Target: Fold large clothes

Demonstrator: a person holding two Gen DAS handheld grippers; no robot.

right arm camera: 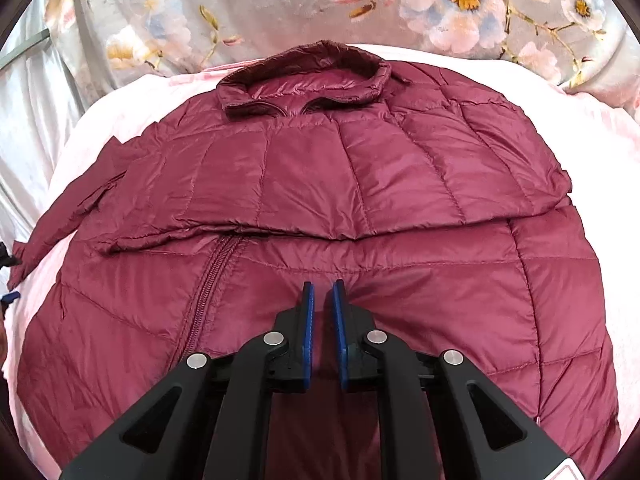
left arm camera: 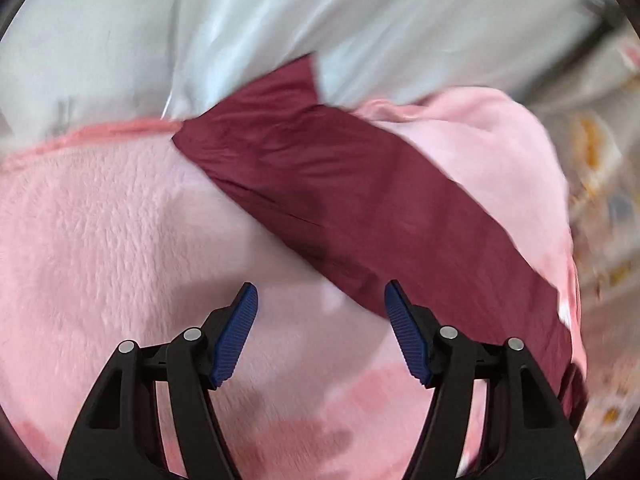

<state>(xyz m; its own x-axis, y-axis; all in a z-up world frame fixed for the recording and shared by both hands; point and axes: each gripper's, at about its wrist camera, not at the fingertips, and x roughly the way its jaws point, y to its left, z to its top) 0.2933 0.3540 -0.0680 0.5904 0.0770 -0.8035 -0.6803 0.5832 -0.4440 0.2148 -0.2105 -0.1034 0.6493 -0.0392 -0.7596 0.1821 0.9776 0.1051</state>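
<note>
**Right wrist entry: puffer jacket part-folded on pink blanket**

Right wrist view showed the maroon quilted jacket point(right arm camera: 320, 208) lying flat on a pink fleece blanket point(right arm camera: 592, 120), collar point(right arm camera: 304, 76) at the far side, one sleeve point(right arm camera: 328, 168) already laid across the chest. The right claw point(right arm camera: 322, 292) sat low over the jacket's middle, just right of the zipper point(right arm camera: 208, 280); its blue pads were nearly together with a thin gap, and whether cloth was pinched between them could not be told.

Left wrist view was blurred. The left claw point(left arm camera: 321, 294) stood wide open, holding nothing, above the blanket, with the other sleeve point(left arm camera: 360, 208) running diagonally just ahead and to its right.

Handling judgement: the jacket looked light, puffy and soft, with a slick shell likely to slip. It would spring back after folding. Best grip points seemed the sleeve cuff and hem edges, pinching through seams rather than smooth panels.
</note>
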